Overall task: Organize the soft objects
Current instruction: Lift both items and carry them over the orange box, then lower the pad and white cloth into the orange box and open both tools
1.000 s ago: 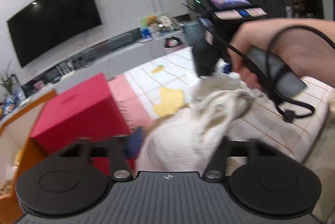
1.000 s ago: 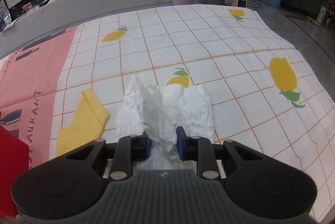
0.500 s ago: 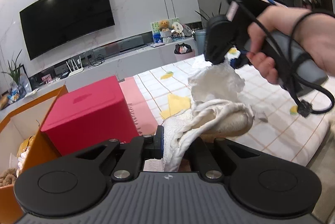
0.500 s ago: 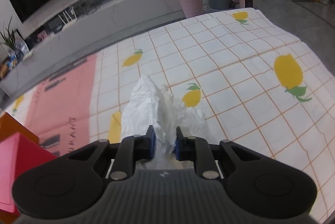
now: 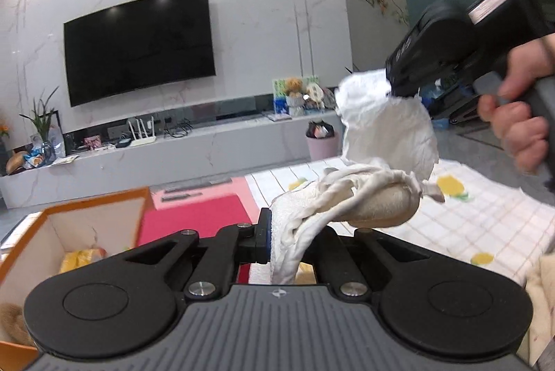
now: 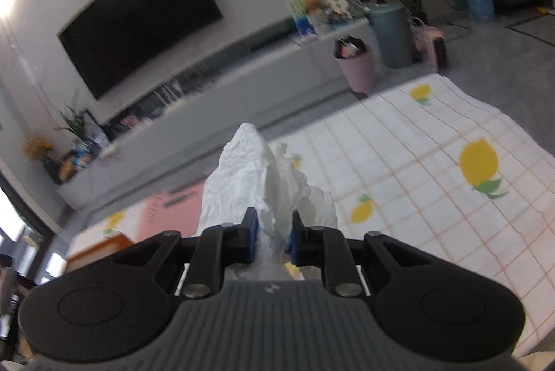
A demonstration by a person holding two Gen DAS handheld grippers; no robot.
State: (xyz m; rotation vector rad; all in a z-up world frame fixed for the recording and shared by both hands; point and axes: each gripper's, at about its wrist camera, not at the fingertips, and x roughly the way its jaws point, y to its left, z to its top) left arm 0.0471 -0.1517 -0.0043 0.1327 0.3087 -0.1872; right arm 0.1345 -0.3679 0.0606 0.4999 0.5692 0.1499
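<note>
No writing here is sharp enough to read. Since a second ago both tools have risen off the lemon-print cloth. The left gripper clenches a cream towel, bunched and drooping; the right gripper pinches crumpled white tissue, held aloft above the cloth.

no readable text, labels or numbers anywhere

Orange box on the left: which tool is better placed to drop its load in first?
Left. The left tool, shut on the cream towel, is beside the orange box; the right tool, holding tissue, looks farther.
</note>
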